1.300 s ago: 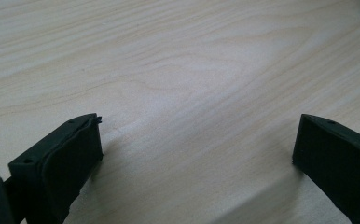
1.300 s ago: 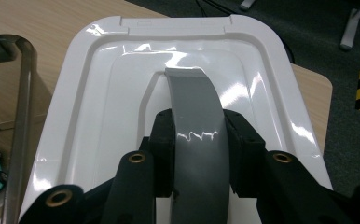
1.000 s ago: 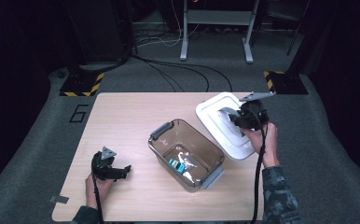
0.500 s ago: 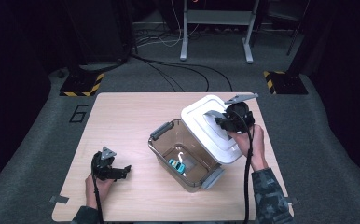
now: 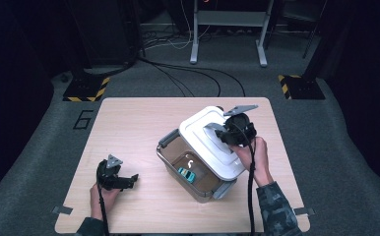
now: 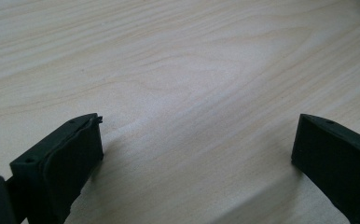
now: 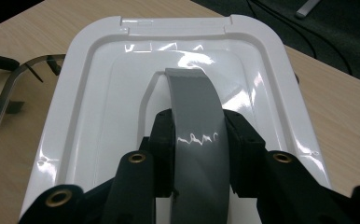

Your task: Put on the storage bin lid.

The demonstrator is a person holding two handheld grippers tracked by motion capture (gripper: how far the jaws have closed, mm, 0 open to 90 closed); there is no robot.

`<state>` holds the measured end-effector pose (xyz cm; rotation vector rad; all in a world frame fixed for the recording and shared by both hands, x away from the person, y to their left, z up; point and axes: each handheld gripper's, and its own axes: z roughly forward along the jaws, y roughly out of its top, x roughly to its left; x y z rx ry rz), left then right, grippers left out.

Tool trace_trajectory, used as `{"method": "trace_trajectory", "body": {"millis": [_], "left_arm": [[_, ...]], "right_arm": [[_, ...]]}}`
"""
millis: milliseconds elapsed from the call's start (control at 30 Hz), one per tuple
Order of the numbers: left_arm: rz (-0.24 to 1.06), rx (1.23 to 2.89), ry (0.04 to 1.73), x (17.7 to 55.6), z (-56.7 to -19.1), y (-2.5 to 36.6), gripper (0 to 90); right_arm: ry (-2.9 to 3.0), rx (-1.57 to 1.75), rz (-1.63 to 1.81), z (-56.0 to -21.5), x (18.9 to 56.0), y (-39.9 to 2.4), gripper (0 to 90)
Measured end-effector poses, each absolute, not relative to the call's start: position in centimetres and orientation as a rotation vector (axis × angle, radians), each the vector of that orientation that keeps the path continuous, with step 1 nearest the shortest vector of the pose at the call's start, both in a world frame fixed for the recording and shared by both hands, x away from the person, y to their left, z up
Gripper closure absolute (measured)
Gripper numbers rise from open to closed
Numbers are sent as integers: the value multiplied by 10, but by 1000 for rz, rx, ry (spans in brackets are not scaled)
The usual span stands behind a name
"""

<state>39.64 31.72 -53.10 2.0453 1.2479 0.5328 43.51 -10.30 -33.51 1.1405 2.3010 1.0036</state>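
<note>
Two grippers: right gripper (image 7: 197, 135) clamped on lid (image 5: 212, 140) handle (image 7: 194, 121); left gripper (image 6: 194, 154) open, empty, on bench (image 5: 129, 123).
Lid: partly over box (image 5: 178, 162), askew.
Advice: square lid corners to rim, lower flat.

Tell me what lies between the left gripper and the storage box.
Only bare tabletop. In the high view the left gripper rests apart from the clear box, with plain wood between them; the left gripper view shows the same bare wood ahead of its open jaws.
</note>
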Motion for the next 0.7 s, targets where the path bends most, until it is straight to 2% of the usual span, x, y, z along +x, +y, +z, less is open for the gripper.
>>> {"method": "trace_trajectory", "body": {"millis": [700], "left_arm": [[535,2048,1245,396,-531,317,17]], "right_arm": [[2365,1142,1000,-350,428,-70,669]]}}
